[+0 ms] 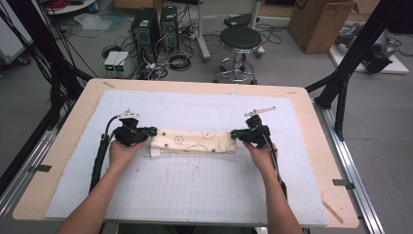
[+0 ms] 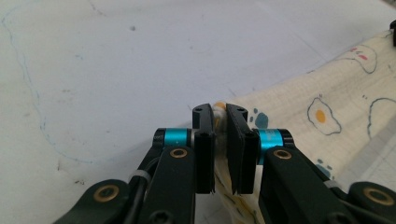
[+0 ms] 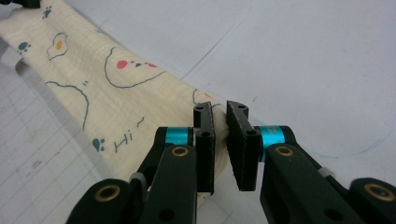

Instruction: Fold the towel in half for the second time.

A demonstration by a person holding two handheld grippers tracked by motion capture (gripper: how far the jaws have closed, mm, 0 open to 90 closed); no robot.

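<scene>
in the middle of the desk, on the white grid mat, lies the folded cream cloth printed with eggs and paws, a long narrow band. my left claw is pinched onto its left end, my right claw onto its right end, jaws nearly together with fabric between. i'd say the lengthwise folds are made; another fold or the lift is left.
</scene>
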